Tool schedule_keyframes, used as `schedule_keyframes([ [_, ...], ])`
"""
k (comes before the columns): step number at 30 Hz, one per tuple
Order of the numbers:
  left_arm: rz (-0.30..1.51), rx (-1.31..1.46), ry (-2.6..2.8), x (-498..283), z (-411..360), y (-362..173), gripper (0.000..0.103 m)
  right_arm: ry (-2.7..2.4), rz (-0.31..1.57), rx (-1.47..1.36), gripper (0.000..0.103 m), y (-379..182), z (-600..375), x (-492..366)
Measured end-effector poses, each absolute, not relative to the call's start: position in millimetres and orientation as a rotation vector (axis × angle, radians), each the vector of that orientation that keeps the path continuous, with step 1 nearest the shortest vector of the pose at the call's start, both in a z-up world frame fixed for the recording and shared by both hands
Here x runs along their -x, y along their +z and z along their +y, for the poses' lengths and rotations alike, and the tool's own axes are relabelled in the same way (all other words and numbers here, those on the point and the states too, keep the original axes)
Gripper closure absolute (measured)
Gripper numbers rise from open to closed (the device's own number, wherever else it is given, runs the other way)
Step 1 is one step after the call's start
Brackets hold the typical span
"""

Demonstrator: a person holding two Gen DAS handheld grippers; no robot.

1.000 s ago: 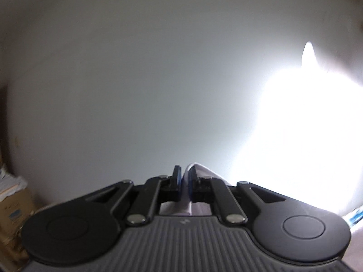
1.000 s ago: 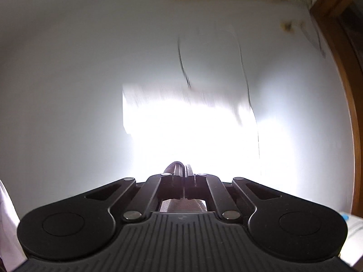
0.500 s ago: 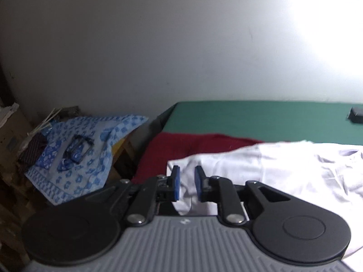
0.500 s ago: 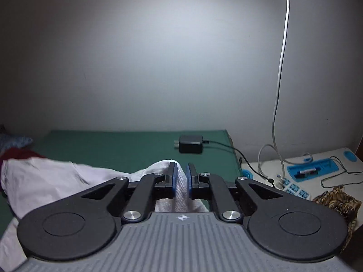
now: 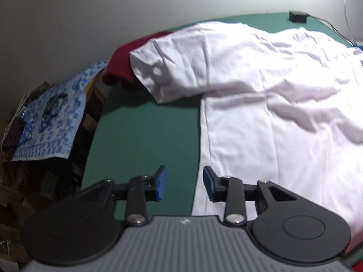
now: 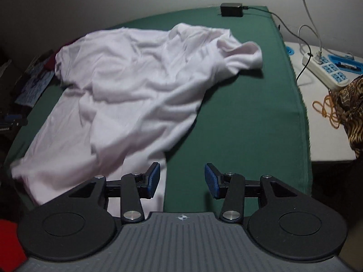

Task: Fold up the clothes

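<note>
Left wrist view: my left gripper (image 5: 184, 183) hangs over the hem of the white T-shirt (image 5: 272, 95), jaws spread with nothing between them.

Both sets of jaws have just been opening. My right gripper (image 6: 182, 180) also stands parted and empty, its left pad (image 6: 153, 178) over the shirt's near corner. I see the white T-shirt (image 6: 127, 90) lying rumpled on the green table cover (image 6: 245, 113), one sleeve over a dark red garment (image 5: 127, 54). A black adapter (image 6: 231, 9) sits at the far edge.
</note>
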State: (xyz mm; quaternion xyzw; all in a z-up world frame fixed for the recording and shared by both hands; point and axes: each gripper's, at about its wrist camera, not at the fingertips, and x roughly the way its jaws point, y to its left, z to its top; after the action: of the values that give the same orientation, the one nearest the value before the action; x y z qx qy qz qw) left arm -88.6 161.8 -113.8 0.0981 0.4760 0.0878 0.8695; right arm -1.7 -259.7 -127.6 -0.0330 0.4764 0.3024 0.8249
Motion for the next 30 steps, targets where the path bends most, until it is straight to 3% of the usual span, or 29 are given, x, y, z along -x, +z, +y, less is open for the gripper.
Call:
schedule_keyframes([
  [2, 1.038, -0.208, 0.138, 103, 161, -126, 0.056, 0.674, 1.053, 0.066, 0.056, -131, -256, 28],
  [4, 1.045, -0.235, 0.103, 114, 161, -132, 0.038, 0.684, 1.081, 0.081, 0.054, -133, -247, 53],
  [6, 1.038, -0.260, 0.077, 123, 161, -137, 0.026, 0.652, 1.072, 0.108, 0.048, -138, -237, 67],
  [7, 1.049, -0.259, 0.059, 125, 162, -140, 0.024, 0.613, 1.069, 0.118, 0.043, -141, -232, 71],
  [11, 1.074, -0.247, 0.017, 131, 163, -154, 0.023, 0.439, 1.058, 0.086, 0.040, -150, -227, 89],
  [14, 1.054, -0.186, 0.016, 134, 168, -155, 0.024, 0.356, 1.030, 0.069, 0.046, -151, -222, 101],
  [15, 1.052, -0.151, 0.006, 135, 170, -155, 0.032, 0.331, 1.018, 0.067, 0.053, -151, -219, 106],
  [16, 1.050, -0.110, -0.013, 136, 172, -155, 0.046, 0.306, 0.997, 0.085, 0.069, -152, -216, 110],
  [17, 1.048, -0.080, -0.033, 138, 173, -155, 0.053, 0.288, 0.972, 0.106, 0.080, -153, -212, 114],
  [19, 1.042, -0.067, -0.056, 139, 170, -154, 0.084, 0.272, 0.956, 0.065, 0.093, -154, -211, 117],
  [21, 1.040, -0.050, -0.069, 139, 166, -154, 0.103, 0.233, 0.944, 0.018, 0.093, -154, -211, 118],
  [30, 1.027, 0.034, -0.070, 164, 167, -129, 0.103, 0.285, 0.859, -0.216, 0.094, -101, -247, 137],
])
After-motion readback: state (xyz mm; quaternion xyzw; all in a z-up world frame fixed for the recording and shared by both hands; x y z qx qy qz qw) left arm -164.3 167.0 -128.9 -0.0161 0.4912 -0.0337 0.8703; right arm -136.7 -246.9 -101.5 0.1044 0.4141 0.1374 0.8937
